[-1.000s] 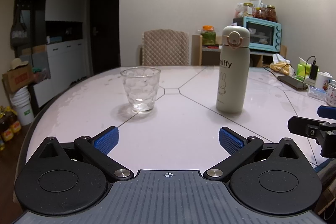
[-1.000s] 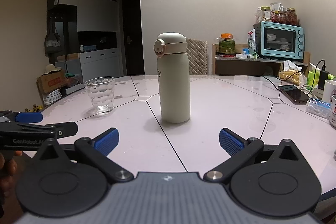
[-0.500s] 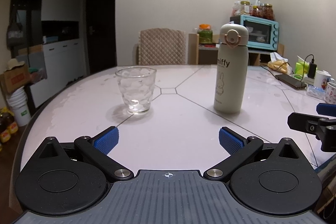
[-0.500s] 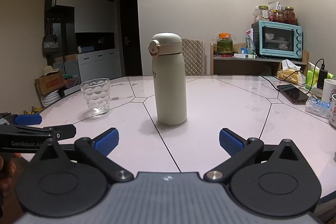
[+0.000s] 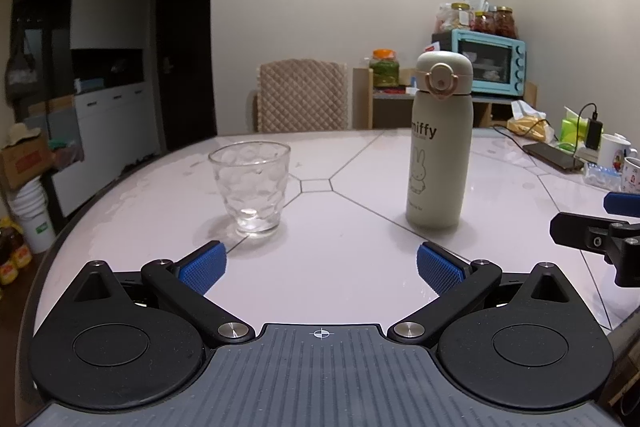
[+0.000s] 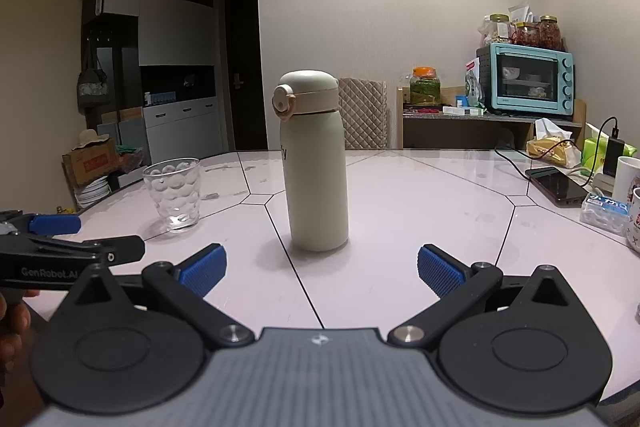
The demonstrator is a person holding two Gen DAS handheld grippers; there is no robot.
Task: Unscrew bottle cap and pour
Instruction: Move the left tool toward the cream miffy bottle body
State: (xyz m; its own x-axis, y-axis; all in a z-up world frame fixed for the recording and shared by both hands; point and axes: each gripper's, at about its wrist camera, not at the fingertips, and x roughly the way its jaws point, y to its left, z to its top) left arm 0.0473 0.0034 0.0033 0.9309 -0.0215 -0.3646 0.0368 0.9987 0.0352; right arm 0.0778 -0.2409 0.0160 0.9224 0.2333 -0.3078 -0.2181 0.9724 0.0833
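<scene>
A cream "miffy" thermos bottle (image 5: 439, 143) with its cap (image 5: 443, 73) on stands upright on the white table (image 5: 360, 267). It also shows in the right wrist view (image 6: 315, 163), straight ahead. A clear dimpled glass (image 5: 251, 187) stands left of it, also in the right wrist view (image 6: 173, 193). My left gripper (image 5: 320, 263) is open and empty, short of both. My right gripper (image 6: 320, 265) is open and empty, in front of the bottle. Each gripper shows at the edge of the other's view.
A phone (image 6: 554, 185) on a cable, mugs (image 6: 628, 179), a tissue pack (image 6: 606, 213) and snack bags lie at the table's right side. A quilted chair (image 5: 300, 97) stands behind the table. A teal oven (image 6: 526, 77) sits on a shelf at the back.
Both views have shifted slightly. The bottle and glass stand where they were. Both grippers stay open.
</scene>
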